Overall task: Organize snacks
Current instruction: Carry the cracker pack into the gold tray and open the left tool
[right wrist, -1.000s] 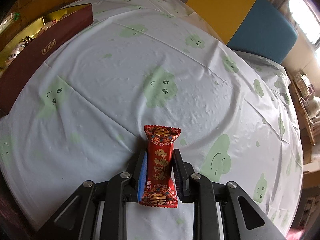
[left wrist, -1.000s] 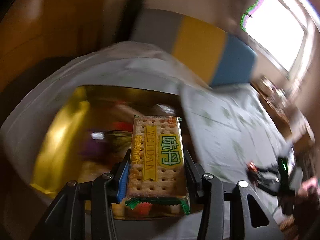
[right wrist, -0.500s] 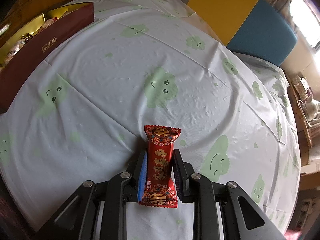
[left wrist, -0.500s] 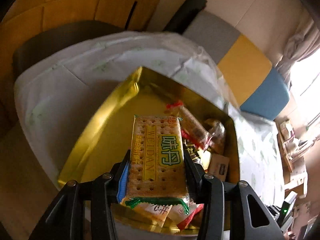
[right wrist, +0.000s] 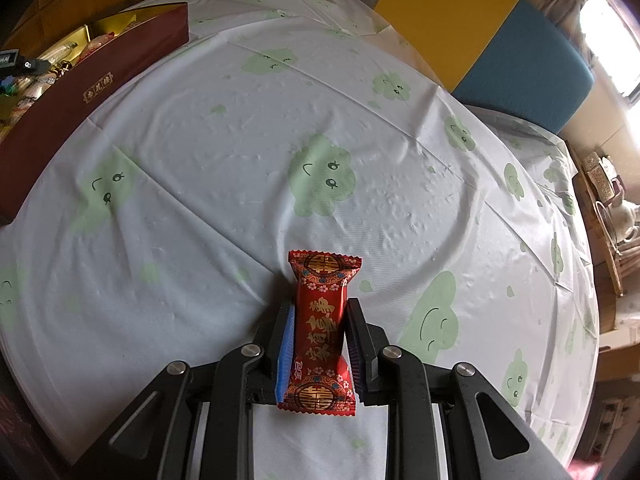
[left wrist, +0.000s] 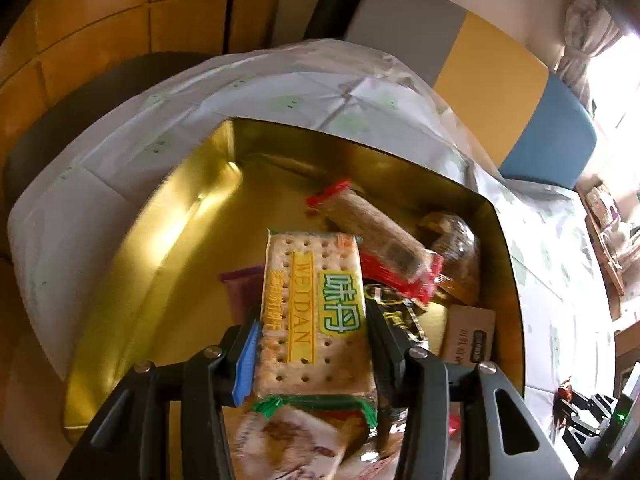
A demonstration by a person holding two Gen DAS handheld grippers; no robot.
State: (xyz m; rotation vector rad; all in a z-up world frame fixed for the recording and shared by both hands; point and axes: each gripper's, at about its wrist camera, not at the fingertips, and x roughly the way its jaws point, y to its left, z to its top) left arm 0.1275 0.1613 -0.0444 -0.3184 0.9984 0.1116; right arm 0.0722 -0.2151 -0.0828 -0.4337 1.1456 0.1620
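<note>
My left gripper (left wrist: 310, 320) is shut on a cracker pack (left wrist: 314, 312) with yellow and green "WEIDAN" labels. It holds the pack over the gold-lined box (left wrist: 168, 236), which holds several wrapped snacks such as a red-ended bar (left wrist: 376, 236). My right gripper (right wrist: 318, 328) is shut on a red candy packet (right wrist: 320, 328) with gold characters, just above the tablecloth (right wrist: 280, 140). The box shows at the far left of the right wrist view, with a dark red side wall (right wrist: 92, 80).
A white tablecloth with green cloud faces covers the round table. A bench with grey, yellow (right wrist: 444, 12) and blue (right wrist: 528, 68) cushions stands behind it. A shelf with a teapot (right wrist: 620, 216) is at the right. Wooden wall panels (left wrist: 100, 28) are at the left.
My left gripper has carried the cracker pack from beside the box to over its inside and lower toward the snacks. The right gripper with the red packet has barely moved.
</note>
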